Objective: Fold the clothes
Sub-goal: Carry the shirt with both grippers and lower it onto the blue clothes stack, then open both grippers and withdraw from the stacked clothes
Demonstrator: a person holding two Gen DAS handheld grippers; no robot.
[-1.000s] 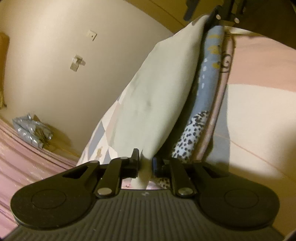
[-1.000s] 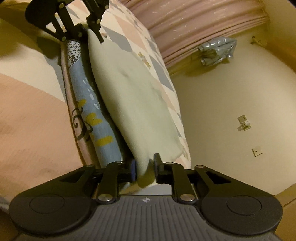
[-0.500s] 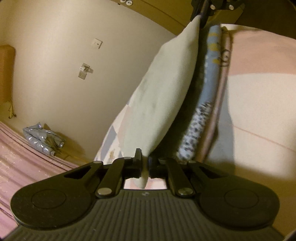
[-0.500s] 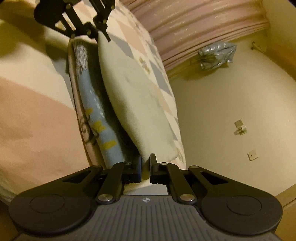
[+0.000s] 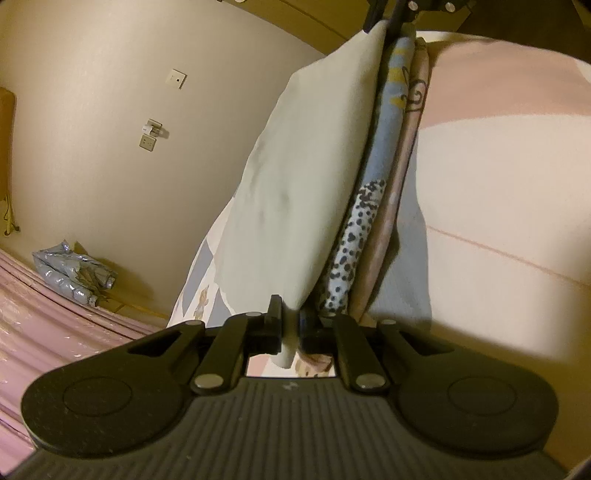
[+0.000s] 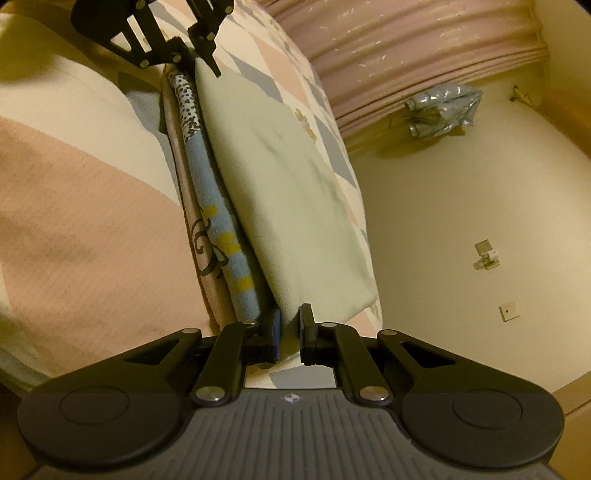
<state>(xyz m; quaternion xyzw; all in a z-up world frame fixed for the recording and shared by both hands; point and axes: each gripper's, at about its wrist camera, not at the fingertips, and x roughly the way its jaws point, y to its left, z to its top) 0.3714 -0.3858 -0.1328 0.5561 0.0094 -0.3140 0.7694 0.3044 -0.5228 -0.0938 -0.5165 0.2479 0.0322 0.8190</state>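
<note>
Left wrist view: the left gripper [image 5: 290,325] pinches one end of the pale green cloth [image 5: 306,177], its jaws opening slightly after a tighter squeeze half a second ago, with the fabric between them. The cloth runs taut to the right gripper [image 5: 391,18] at the top edge, which has slid a little further out of frame than a second ago. Compared with half a second back, the cloth lies closer against the folded blue and spotted garment [image 5: 373,206] beside it. Both rest on the bedspread [image 5: 498,184], cream and pink. Beyond are a beige wall [image 5: 92,92] with a socket [image 5: 147,140], a silver bag [image 5: 70,273] and a pink curtain [image 5: 55,325].

Right wrist view: the right gripper [image 6: 290,332] grips the other end of the cloth [image 6: 291,192], its jaws narrower than a second ago and opening slightly, fabric between them. The left gripper [image 6: 199,55] holds the far end. The folded garment [image 6: 210,195] sits just left of the cloth on the bedspread [image 6: 74,184].
</note>
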